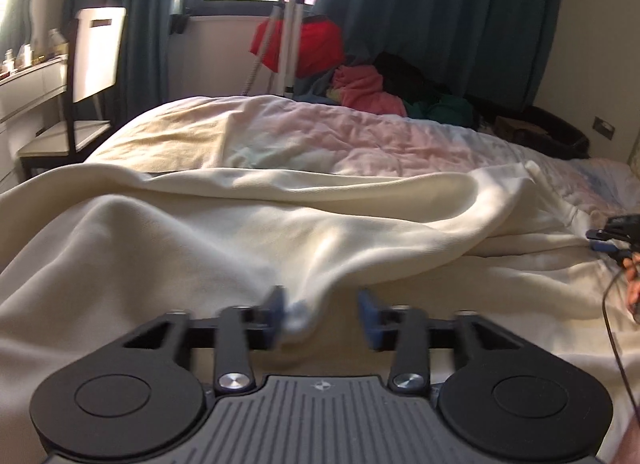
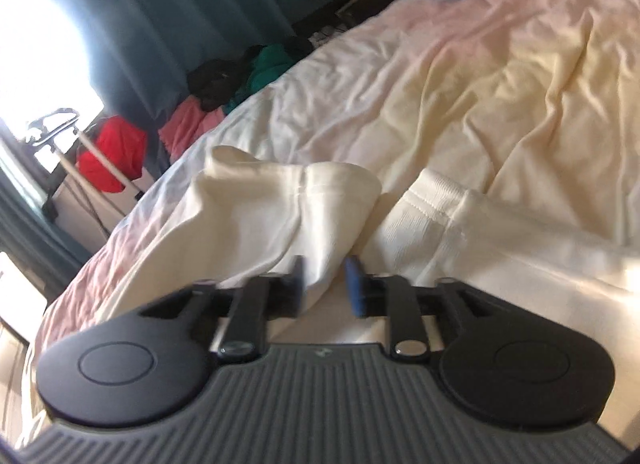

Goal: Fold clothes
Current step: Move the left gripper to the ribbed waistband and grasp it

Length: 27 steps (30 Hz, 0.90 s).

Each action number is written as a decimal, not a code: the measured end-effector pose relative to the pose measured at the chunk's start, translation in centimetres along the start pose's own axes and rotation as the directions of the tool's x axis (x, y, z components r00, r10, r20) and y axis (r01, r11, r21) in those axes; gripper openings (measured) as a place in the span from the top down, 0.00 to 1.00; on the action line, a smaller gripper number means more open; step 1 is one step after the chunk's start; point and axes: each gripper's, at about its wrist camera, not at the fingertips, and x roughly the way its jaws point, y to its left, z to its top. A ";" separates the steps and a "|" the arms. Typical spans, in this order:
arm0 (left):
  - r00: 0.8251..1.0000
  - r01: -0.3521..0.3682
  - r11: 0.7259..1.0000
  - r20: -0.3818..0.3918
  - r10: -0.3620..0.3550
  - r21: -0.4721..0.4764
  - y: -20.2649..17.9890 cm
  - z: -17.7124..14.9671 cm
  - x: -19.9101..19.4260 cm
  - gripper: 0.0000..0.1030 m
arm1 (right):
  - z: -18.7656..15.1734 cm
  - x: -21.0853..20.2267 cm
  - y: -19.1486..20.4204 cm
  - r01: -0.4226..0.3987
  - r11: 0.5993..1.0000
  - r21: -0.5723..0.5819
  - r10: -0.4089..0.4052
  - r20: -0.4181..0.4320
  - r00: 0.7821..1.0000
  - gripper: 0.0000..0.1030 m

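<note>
A cream sweatshirt [image 1: 248, 232] lies spread and rumpled across the bed. In the left wrist view my left gripper [image 1: 322, 314] is open, and a fold of the cream cloth sits between its blue pads. In the right wrist view my right gripper [image 2: 325, 284] is open, with a bunched part of the sweatshirt [image 2: 280, 208] between its blue pads; a ribbed cuff [image 2: 424, 200] lies just right of it. The right gripper also shows at the right edge of the left wrist view [image 1: 614, 238].
The bed [image 1: 360, 136] has a pale pink and yellow quilt. A pile of red, pink, green and black clothes [image 1: 372, 88] lies at its far side by a tripod [image 1: 286, 36] and teal curtains. A chair [image 1: 92, 76] and dresser stand left.
</note>
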 end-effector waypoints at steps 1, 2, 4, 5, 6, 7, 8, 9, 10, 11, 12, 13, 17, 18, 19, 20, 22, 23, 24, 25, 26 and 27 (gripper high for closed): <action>1.000 -0.015 1.000 0.004 0.015 -0.015 -0.1 -0.2 -0.8 0.39 | -0.1 -1.0 0.0 -0.008 1.000 -0.013 0.009 0.003 1.000 0.39; 0.999 -0.031 0.999 0.007 0.031 -0.029 -0.2 -0.4 -1.7 0.32 | -0.2 -2.1 0.2 -0.020 0.999 -0.026 0.020 0.004 1.000 0.31; 0.997 -0.073 0.995 0.015 0.074 -0.065 -0.2 -0.8 -3.5 0.18 | -0.5 -4.2 0.6 -0.047 0.998 -0.041 0.047 -0.003 0.999 0.26; 0.995 -0.093 0.992 0.020 0.095 -0.089 0.0 -1.0 -4.6 0.16 | -0.6 -5.3 0.7 -0.058 0.998 -0.040 0.058 -0.006 0.998 0.26; 0.993 -0.112 0.987 0.024 0.115 -0.116 0.1 -1.2 -5.7 0.15 | -0.8 -6.5 0.8 -0.067 0.997 -0.036 0.067 -0.008 0.998 0.26; 0.991 -0.128 0.980 0.026 0.134 -0.155 0.5 -1.5 -6.9 0.13 | -1.0 -7.6 0.9 -0.073 0.997 -0.028 0.073 -0.012 0.997 0.26; 0.988 -0.142 0.969 0.025 0.151 -0.202 1.0 -1.9 -8.2 0.10 | -1.2 -8.6 0.9 -0.081 0.996 -0.023 0.080 -0.018 0.997 0.26; 0.984 -0.161 0.954 0.029 0.174 -0.253 1.6 -2.3 -9.6 0.10 | -1.3 -9.5 1.0 -0.089 0.996 -0.020 0.088 -0.025 0.996 0.26; 0.979 -0.181 0.935 0.034 0.201 -0.306 2.2 -2.7 -11.1 0.09 | -1.4 -10.5 1.1 -0.100 0.995 -0.024 0.099 -0.031 0.995 0.26; 0.973 -0.201 0.912 0.038 0.229 -0.358 2.9 -3.1 -12.6 0.08 | -1.4 -11.4 1.1 -0.107 0.994 -0.032 0.105 -0.034 0.994 0.26; 0.966 -0.220 0.884 0.036 0.258 -0.412 3.8 -3.6 -14.2 0.07 | -1.4 -12.2 1.1 -0.110 0.993 -0.041 0.109 -0.035 0.993 0.26; 0.958 -0.238 0.849 0.028 0.284 -0.472 4.7 -4.3 -15.6 0.06 | -1.5 -12.8 0.9 -0.113 0.993 -0.039 0.112 -0.039 0.993 0.26; 0.909 -0.320 0.647 -0.032 0.415 -0.692 9.2 -8.2 -21.1 0.06 | -1.9 -14.5 -1.0 -0.112 0.993 0.034 0.114 -0.068 0.991 0.26; 0.888 -0.354 0.588 -0.065 0.455 -0.727 10.2 -9.0 -22.1 0.06 | -1.9 -14.7 -1.7 -0.107 0.992 0.067 0.112 -0.077 0.991 0.26; 0.880 -0.354 0.525 -0.086 0.467 -0.774 11.2 -9.8 -23.0 0.07 | -1.9 -14.8 -2.3 -0.102 0.990 0.101 0.111 -0.087 0.990 0.26; 0.881 -0.332 0.459 -0.098 0.462 -0.824 12.2 -10.5 -23.7 0.07 | -1.8 -15.0 -2.9 -0.093 0.988 0.127 0.105 -0.089 0.990 0.25; 0.890 -0.299 0.366 -0.119 0.441 -0.882 13.7 -11.6 -24.5 0.06 | -1.5 -15.2 -4.0 -0.072 0.983 0.170 0.088 -0.085 0.992 0.25; 0.890 -0.303 0.321 -0.146 0.431 -0.897 14.3 -12.0 -24.6 0.06 | -1.4 -15.4 -4.2 -0.055 0.984 0.168 0.069 -0.075 0.995 0.25; 0.891 -0.309 0.280 -0.174 0.420 -0.909 14.8 -12.5 -24.5 0.06 | -1.3 -15.8 -4.3 -0.026 0.989 0.145 0.034 -0.057 0.998 0.26; 0.893 -0.311 0.244 -0.196 0.405 -0.919 15.2 -13.0 -24.4 0.07 | -1.2 -16.1 -4.3 0.015 0.993 0.119 -0.011 -0.037 0.999 0.26; 0.901 -0.307 0.219 -0.208 0.382 -0.926 15.6 -13.4 -24.1 0.07 | -1.2 -16.4 -4.4 0.059 0.994 0.095 -0.057 -0.016 0.998 0.26; 0.909 -0.300 0.201 -0.216 0.356 -0.932 16.0 -13.8 -23.8 0.07 | -1.1 -16.6 -4.6 0.095 0.991 0.089 -0.095 -0.002 0.995 0.26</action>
